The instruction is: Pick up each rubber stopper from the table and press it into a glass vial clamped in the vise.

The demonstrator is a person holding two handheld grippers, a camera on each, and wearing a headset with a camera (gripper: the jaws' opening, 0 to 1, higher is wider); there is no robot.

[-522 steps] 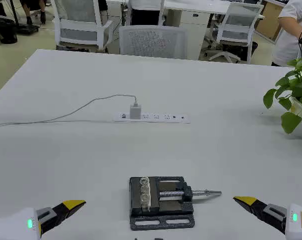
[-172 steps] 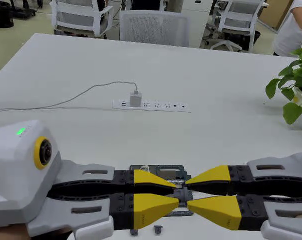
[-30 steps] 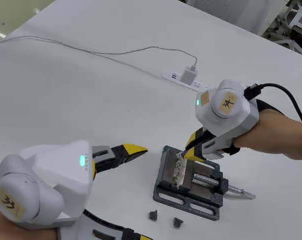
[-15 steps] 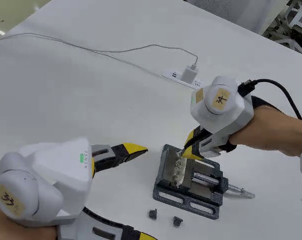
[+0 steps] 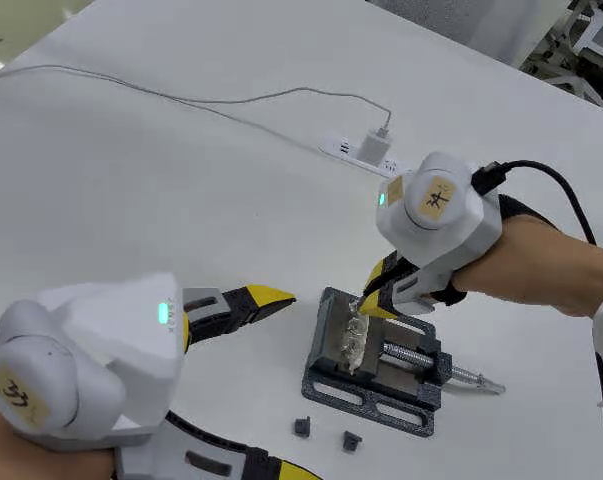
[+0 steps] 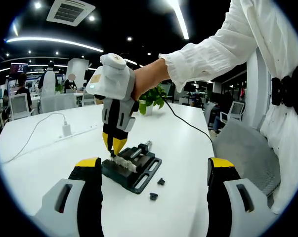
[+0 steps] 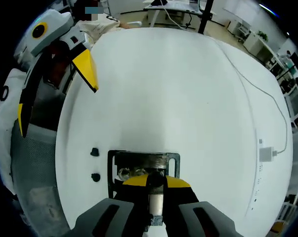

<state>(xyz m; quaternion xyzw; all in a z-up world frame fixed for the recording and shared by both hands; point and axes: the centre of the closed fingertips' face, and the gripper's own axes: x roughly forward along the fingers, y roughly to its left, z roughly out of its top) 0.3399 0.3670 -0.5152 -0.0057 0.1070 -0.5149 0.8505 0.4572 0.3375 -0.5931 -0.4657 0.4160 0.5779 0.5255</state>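
Observation:
A black vise [image 5: 376, 372] on the white table clamps a row of glass vials [image 5: 349, 342]. My right gripper [image 5: 367, 300] stands tip-down over the vial at the row's far end, shut on a dark rubber stopper [image 7: 155, 179] held between its yellow tips [image 7: 134, 181]. Two more dark stoppers [image 5: 301, 428] [image 5: 351, 440] lie loose on the table just in front of the vise. My left gripper [image 5: 279, 382] hovers left of the vise, jaws wide open and empty. In the left gripper view the vise [image 6: 139, 173] sits between my jaws with the right gripper [image 6: 114, 144] on it.
A white power strip [image 5: 356, 152] with a plugged charger and a long grey cable [image 5: 161, 97] lies farther back on the table. A person's arm and a black cable [image 5: 561, 215] reach in from the right. In the left gripper view a potted plant [image 6: 151, 98] stands behind.
Over the last second my right gripper has stayed at the far vial, rolling slightly. The left gripper has barely moved. The head camera shifted a little.

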